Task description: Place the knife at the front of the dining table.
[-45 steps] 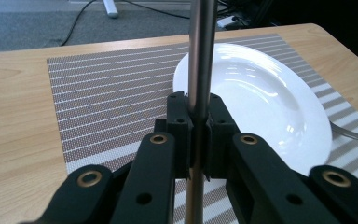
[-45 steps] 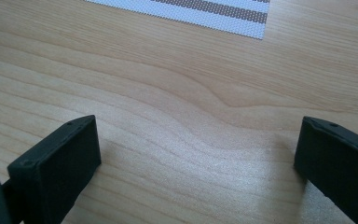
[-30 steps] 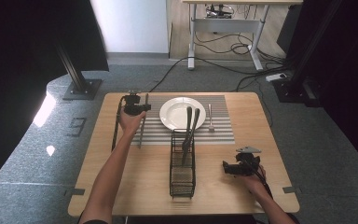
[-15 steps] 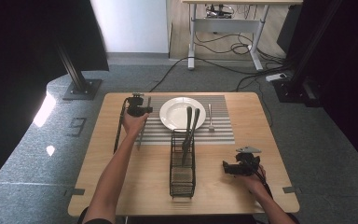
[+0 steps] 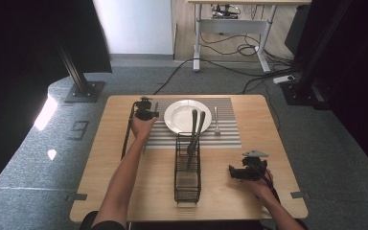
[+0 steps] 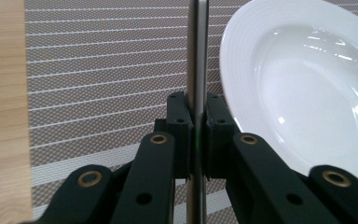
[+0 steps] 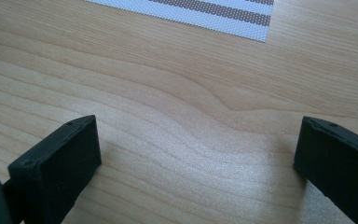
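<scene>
My left gripper [image 5: 147, 111] [image 6: 196, 122] hangs low over the left end of the striped placemat [image 5: 230, 134] [image 6: 98, 70], just left of the white plate [image 5: 187, 116] [image 6: 307, 88]. It is shut on a thin metal piece of cutlery [image 6: 196, 46], seen edge-on and running straight up between the pads. My right gripper [image 5: 237, 172] [image 7: 196, 158] rests near the table's front right, open over bare wood with nothing between its fingers.
A black wire cutlery rack [image 5: 188, 172] stands at the table's middle front with two dark utensils [image 5: 195, 129] leaning in it. A fork [image 5: 216, 120] lies on the mat right of the plate. A cable [image 5: 126, 139] trails from the left gripper.
The left hand has shifted a little right toward the plate and lower, still holding the cutlery. The right hand has stayed put.
</scene>
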A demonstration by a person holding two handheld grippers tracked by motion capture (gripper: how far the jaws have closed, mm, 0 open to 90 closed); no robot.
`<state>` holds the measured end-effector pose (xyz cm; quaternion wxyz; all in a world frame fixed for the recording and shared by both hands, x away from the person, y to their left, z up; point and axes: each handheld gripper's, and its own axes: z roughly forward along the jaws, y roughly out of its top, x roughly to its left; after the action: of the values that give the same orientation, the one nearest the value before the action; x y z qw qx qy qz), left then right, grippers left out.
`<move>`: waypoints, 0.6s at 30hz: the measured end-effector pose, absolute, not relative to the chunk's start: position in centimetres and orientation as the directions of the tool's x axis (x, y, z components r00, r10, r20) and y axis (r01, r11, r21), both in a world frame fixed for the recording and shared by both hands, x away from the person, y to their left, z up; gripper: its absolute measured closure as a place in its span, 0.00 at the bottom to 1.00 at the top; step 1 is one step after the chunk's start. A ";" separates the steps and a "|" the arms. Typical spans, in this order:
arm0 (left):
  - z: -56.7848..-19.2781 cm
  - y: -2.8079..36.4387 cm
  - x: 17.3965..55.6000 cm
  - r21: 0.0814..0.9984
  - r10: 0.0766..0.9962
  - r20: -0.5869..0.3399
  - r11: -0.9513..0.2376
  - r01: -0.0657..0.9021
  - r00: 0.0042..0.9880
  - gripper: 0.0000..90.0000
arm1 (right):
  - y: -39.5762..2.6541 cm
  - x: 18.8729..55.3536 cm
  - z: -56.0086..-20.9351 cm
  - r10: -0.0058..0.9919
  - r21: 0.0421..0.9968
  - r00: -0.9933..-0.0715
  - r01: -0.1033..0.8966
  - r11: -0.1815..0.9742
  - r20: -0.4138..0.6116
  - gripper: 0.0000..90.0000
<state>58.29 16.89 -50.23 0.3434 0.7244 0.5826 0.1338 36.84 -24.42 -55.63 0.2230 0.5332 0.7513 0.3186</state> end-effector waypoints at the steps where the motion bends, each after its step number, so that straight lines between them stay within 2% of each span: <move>1: -50.3 16.7 58.4 0.651 0.938 -0.197 -0.092 0.753 0.285 0.93 | -24.4 36.8 -55.6 0.943 0.716 -0.332 0.659 0.229 0.005 0.00; 18: -52.0 17.0 59.6 0.610 0.941 -0.239 -0.045 0.791 0.238 0.92 | -24.4 36.8 -55.6 0.942 0.718 -0.336 0.657 0.231 0.004 0.01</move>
<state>59.58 17.01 -52.04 0.3308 0.7140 0.6065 0.1135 36.82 -24.42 -55.62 0.2231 0.5314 0.7522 0.3195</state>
